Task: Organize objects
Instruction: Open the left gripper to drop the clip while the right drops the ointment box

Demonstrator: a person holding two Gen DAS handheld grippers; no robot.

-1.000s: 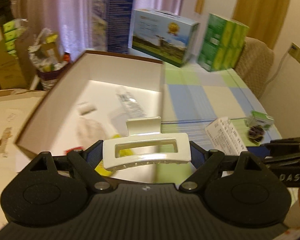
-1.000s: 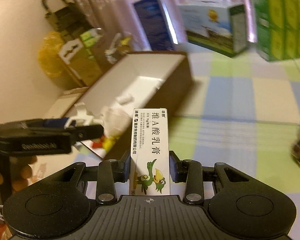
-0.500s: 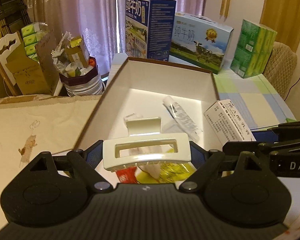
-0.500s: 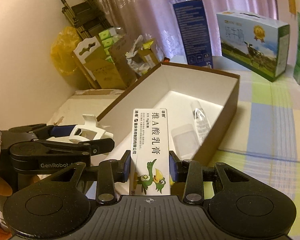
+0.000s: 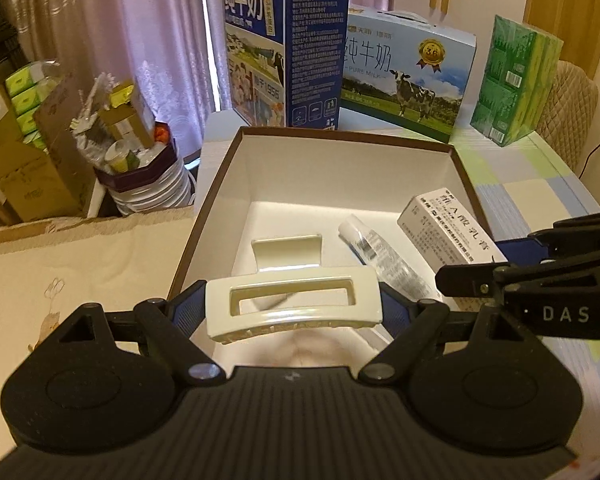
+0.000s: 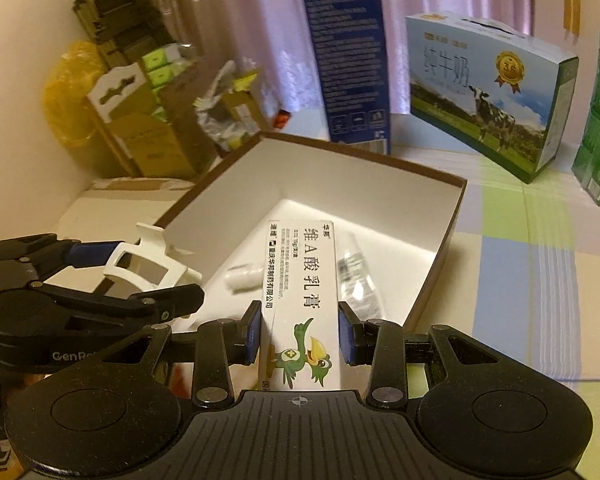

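Observation:
A cream hair claw clip [image 5: 292, 304] is clamped in my left gripper [image 5: 294, 312], which hangs over the near end of the brown open box [image 5: 220, 176] with a white inside. My right gripper [image 6: 299, 334] is shut on a white ointment carton [image 6: 302, 292] with a green bird print, held over the same box [image 6: 448, 232]. From the left wrist view that carton [image 5: 448, 228] juts in from the right. A clear tube [image 5: 380, 252] lies on the box floor. In the right wrist view the clip [image 6: 148, 260] and left gripper show at the left.
Blue milk carton box [image 5: 288, 48], a pale milk gift box [image 5: 408, 76] and green packs [image 5: 516, 80] stand behind the brown box on the checked tablecloth [image 6: 540, 272]. Cardboard boxes and a bin of clutter [image 5: 132, 152] sit at the left. A small white item [image 6: 244, 278] lies inside the box.
Both grippers have moved forward over the brown box with their objects still held. The carton now sits above the box interior, and the clip is lower over the near end.

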